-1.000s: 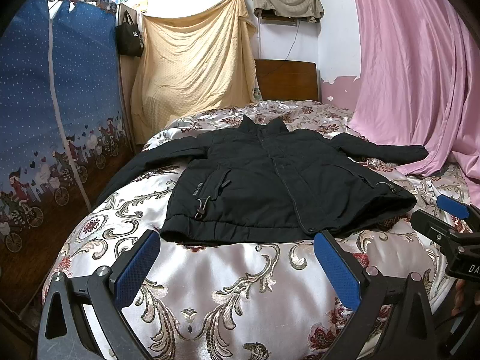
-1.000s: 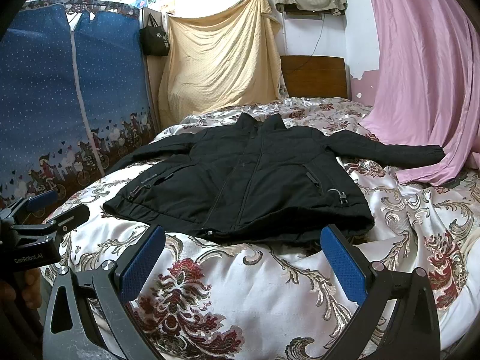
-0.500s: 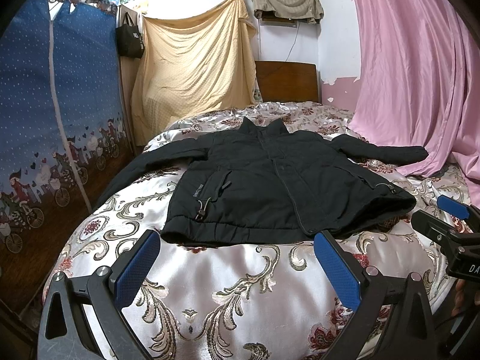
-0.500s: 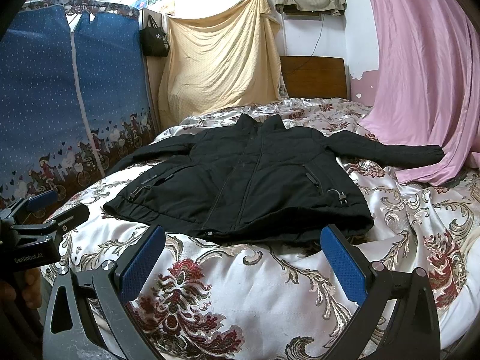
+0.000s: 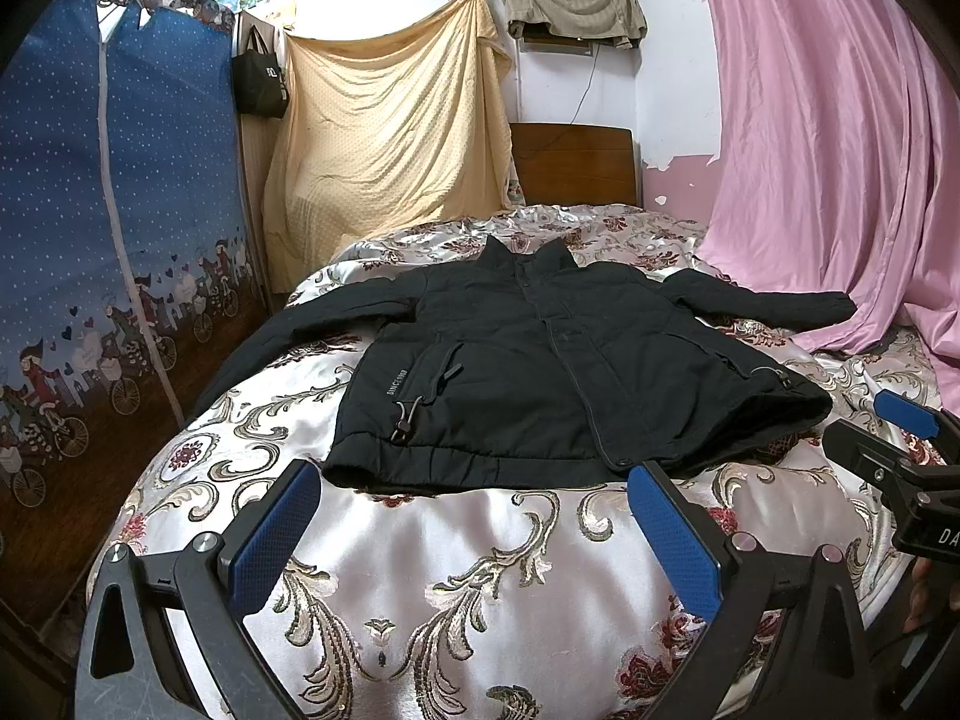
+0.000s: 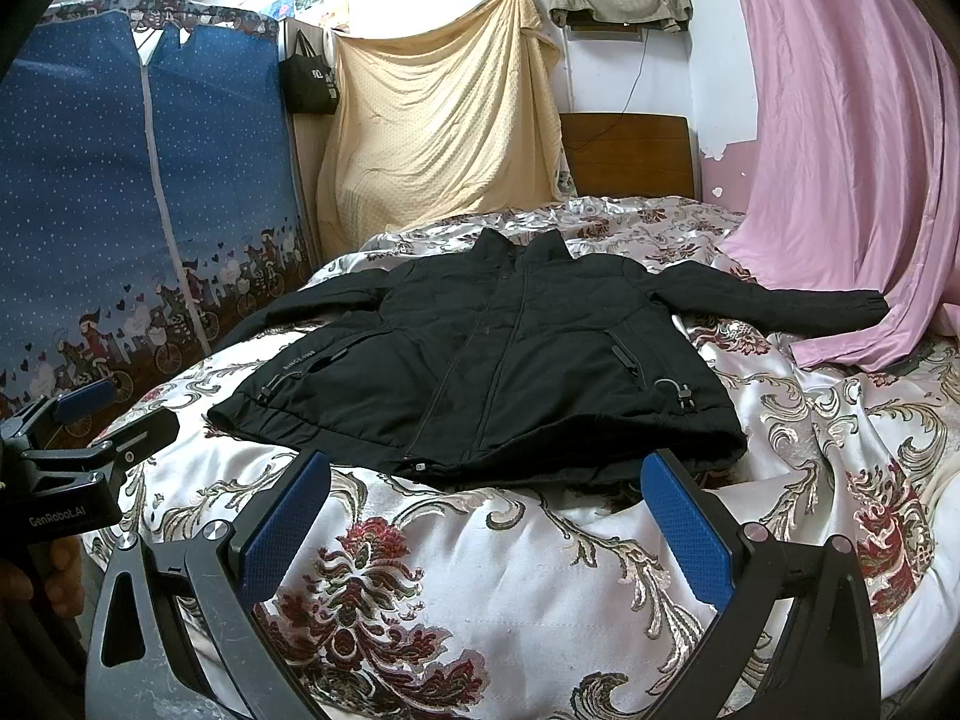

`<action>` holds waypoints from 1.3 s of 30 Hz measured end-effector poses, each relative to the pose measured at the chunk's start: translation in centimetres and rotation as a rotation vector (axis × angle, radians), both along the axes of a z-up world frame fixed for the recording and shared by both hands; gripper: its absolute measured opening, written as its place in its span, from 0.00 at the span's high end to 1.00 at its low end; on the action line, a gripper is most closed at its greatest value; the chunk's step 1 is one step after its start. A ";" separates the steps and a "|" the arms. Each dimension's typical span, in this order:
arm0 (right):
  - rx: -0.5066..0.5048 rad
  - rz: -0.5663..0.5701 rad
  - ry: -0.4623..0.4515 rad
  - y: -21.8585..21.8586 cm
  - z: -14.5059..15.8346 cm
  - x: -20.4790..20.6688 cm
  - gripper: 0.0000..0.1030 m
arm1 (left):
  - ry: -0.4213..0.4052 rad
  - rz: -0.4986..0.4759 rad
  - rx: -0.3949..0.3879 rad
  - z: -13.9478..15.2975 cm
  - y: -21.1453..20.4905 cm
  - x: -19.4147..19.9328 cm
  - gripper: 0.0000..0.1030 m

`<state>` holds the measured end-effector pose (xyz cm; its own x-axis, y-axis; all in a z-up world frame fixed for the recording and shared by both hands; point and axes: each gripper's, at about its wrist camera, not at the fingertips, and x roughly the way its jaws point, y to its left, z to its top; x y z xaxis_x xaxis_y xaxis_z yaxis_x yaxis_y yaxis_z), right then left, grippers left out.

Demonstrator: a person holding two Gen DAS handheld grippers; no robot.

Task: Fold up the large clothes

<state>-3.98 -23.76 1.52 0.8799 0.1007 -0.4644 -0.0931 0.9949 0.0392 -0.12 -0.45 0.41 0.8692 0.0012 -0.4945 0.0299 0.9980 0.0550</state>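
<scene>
A black zipped jacket [image 5: 540, 372] lies flat, front up, on the bed, collar toward the headboard, both sleeves spread out sideways; it also shows in the right wrist view [image 6: 498, 372]. My left gripper [image 5: 474, 534] is open and empty, held just short of the jacket's hem. My right gripper [image 6: 486, 516] is open and empty, also just short of the hem. The right gripper shows at the right edge of the left wrist view [image 5: 900, 450], and the left gripper at the left edge of the right wrist view [image 6: 78, 420].
The bed has a shiny floral cover [image 5: 480, 600]. A blue fabric wardrobe [image 5: 120, 240] stands on the left, a pink curtain [image 5: 840, 180] hangs on the right, a wooden headboard [image 5: 576, 168] and a beige sheet [image 5: 390, 150] are behind.
</scene>
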 end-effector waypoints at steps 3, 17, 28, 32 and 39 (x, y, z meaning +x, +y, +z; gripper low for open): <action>-0.001 0.000 0.000 0.0 0.0 0.0 0.01 | -0.001 0.000 0.001 0.0 -0.1 0.0 0.00; 0.000 0.000 0.000 -0.1 0.0 0.0 0.01 | -0.003 0.000 0.001 0.0 -0.1 0.0 0.00; -0.011 -0.010 0.036 -0.2 0.3 1.2 0.01 | 0.068 -0.014 0.028 1.0 -0.1 2.2 0.00; 0.016 -0.026 0.073 -1.8 0.5 3.0 0.01 | 0.129 -0.044 0.013 1.3 -0.2 4.8 0.00; 0.025 -0.110 0.085 -7.1 1.8 7.2 0.01 | 0.195 -0.113 -0.023 1.8 -2.2 10.2 0.00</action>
<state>3.24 -30.89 3.35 0.8436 0.0183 -0.5366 0.0211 0.9975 0.0671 10.12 -2.67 2.19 0.7508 -0.1042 -0.6523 0.1496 0.9887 0.0142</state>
